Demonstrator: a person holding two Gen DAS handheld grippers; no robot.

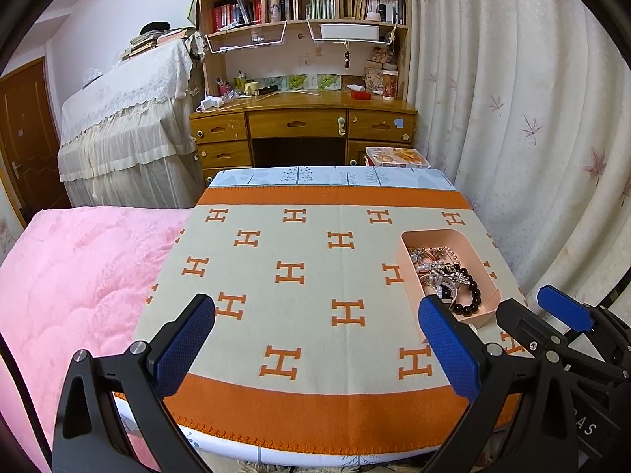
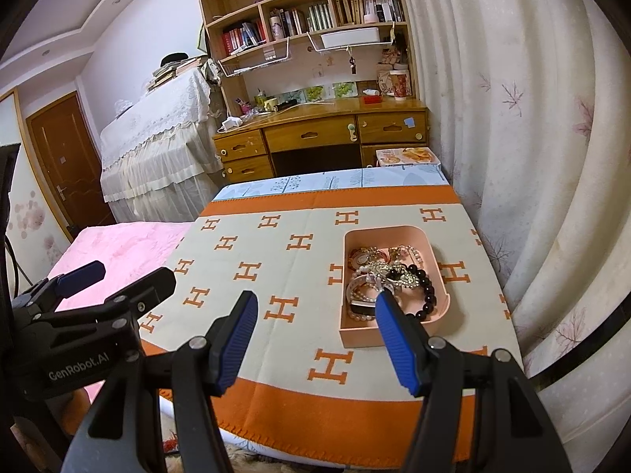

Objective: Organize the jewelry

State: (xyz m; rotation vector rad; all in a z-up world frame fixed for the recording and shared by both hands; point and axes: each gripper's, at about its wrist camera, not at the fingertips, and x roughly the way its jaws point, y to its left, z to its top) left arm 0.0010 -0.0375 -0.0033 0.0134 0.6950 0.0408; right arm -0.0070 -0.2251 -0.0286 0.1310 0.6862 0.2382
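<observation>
Sitting on the orange-bordered blanket (image 2: 276, 276) with its H pattern is a shallow pink tray (image 2: 441, 252), the landmark here, placed toward the curtain side of the table. Inside the tray lies a tangled heap of jewelry (image 2: 378, 272): a bracelet of dark round beads (image 2: 428, 295) along its curtain-side wall, pearl strands (image 2: 361, 291) on the opposite side, and gold and sparkling pieces toward its far end; how the pieces interlock is hard to tell from this tangle.

The right gripper (image 2: 315, 315) hovers over the near end of the tray, blue-padded jaws spread wide and empty, one finger in front of the tray's near corner and the other out over bare blanket. The left gripper (image 1: 315, 339) hangs well to the side of the tray away from the curtain, jaws likewise wide apart with nothing between them; its nearer finger appears just beside the tray's near corner in its own view.

Under the blanket, a pale blue leaf-print cover (image 1: 327, 177) shows beyond the tray's far end. Away from the tray, on the side opposite the curtain (image 1: 512, 118), lies a pink quilt (image 1: 79, 276). Far beyond the tray stands a wooden desk (image 1: 303, 118) with a bookshelf (image 1: 303, 4) above it, a lace-draped piece of furniture (image 1: 130, 126) beside that, and a brown door (image 1: 27, 130) further off.
</observation>
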